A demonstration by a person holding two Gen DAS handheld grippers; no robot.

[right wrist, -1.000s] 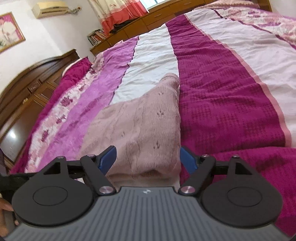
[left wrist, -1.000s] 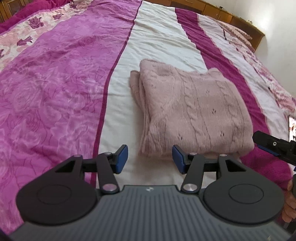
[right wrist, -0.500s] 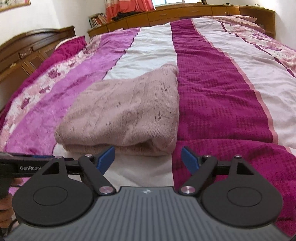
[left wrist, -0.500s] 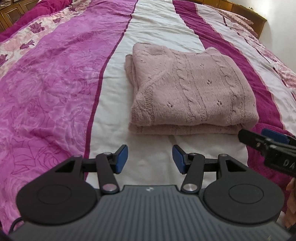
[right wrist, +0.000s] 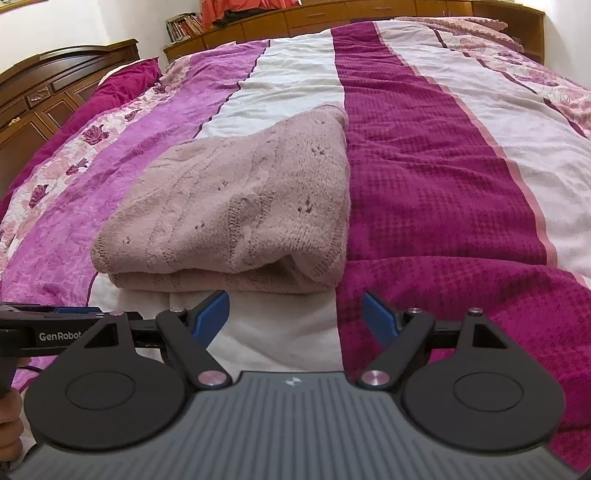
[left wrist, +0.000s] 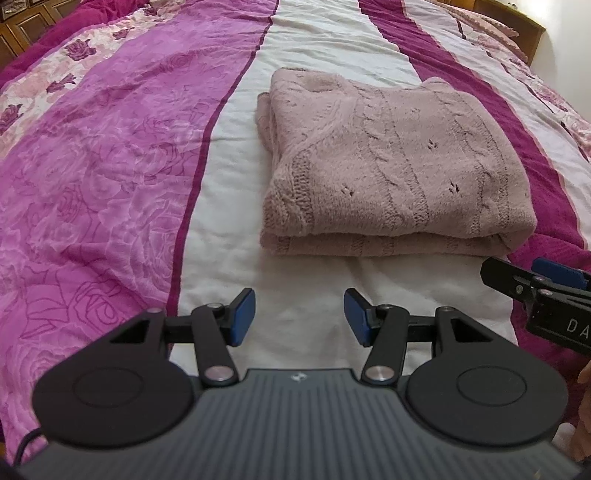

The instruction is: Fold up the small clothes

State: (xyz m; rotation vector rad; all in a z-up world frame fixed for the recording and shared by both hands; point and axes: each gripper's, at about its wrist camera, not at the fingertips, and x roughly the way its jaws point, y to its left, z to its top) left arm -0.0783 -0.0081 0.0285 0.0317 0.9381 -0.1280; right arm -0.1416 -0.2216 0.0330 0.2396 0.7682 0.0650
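A pale pink cable-knit sweater (left wrist: 391, 162) lies folded into a thick rectangle on the white stripe of the bedspread; it also shows in the right wrist view (right wrist: 240, 210). My left gripper (left wrist: 299, 317) is open and empty, a short way in front of the sweater's near folded edge. My right gripper (right wrist: 295, 314) is open and empty, just before the sweater's near right corner. The right gripper's tip shows at the right edge of the left wrist view (left wrist: 535, 284). The left gripper shows at the left edge of the right wrist view (right wrist: 55, 325).
The bedspread (left wrist: 110, 166) has pink floral, white and magenta (right wrist: 424, 184) stripes. A dark wooden headboard (right wrist: 55, 92) stands at left and wooden cabinets (right wrist: 332, 14) run along the far side. A pink pillow (right wrist: 461, 26) lies at the far right.
Both grippers have drawn back toward me from the sweater, staying open. The sweater stays folded and still.
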